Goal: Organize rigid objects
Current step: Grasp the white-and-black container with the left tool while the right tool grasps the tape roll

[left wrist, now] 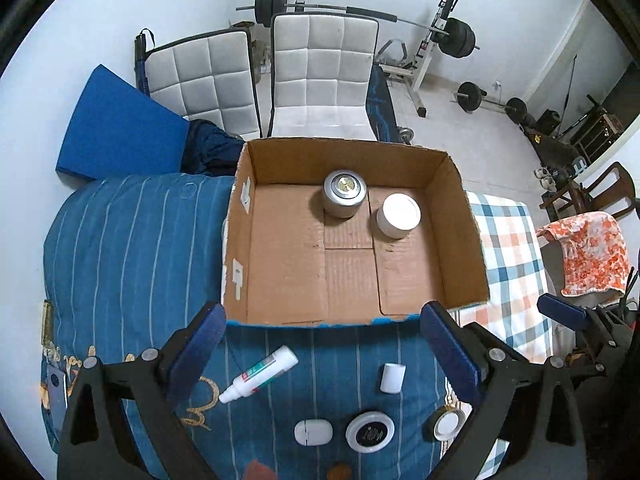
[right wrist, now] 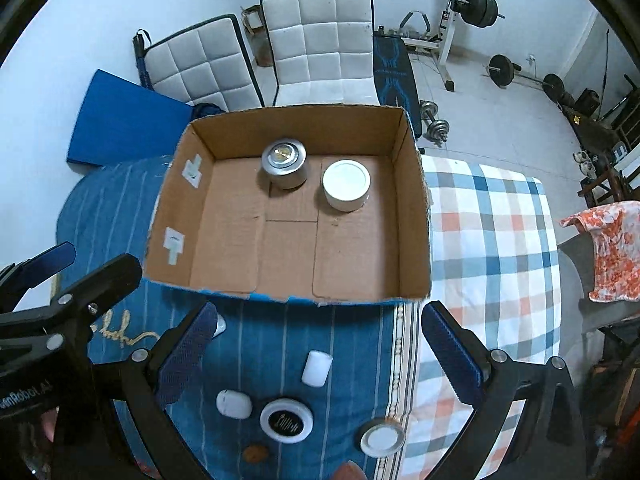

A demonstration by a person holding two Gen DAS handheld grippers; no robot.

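Bed point(left wrist: 120, 240): covered by a blue striped blanket, with a plaid sheet point(right wrist: 492, 240) on its right part; it carries everything below.
Box point(left wrist: 456, 216): open cardboard box on the bed, flaps off the top, the landmark for the rest.
Left tongs point(left wrist: 320, 356): hang above the blanket on the near side of the box, pointing steeply down; jaws spread wide, released, nothing between the blue pads and nothing touched.
Right tongs point(right wrist: 320, 354): also on the near side of the box, to the right of the left tongs; jaws spread wide, empty, touching nothing.
Silver tin point(left wrist: 344, 194): upright inside the box, against its far wall near the middle.
White-lidded jar point(left wrist: 399, 216): upright inside the box, just right of the silver tin, slightly apart from it.
Tube point(left wrist: 260, 374): lying tilted on the blanket outside the box, near its front left corner.
Round black-and-white disc point(left wrist: 369, 432): flat on the blanket, in front of the box.
Small round tin point(left wrist: 450, 424): in front of the box, right of the disc, at the blanket's edge.
White case point(left wrist: 313, 432): in front of the box, just left of the disc.
White cylinder point(left wrist: 393, 378): on the blanket between the box front and the disc.
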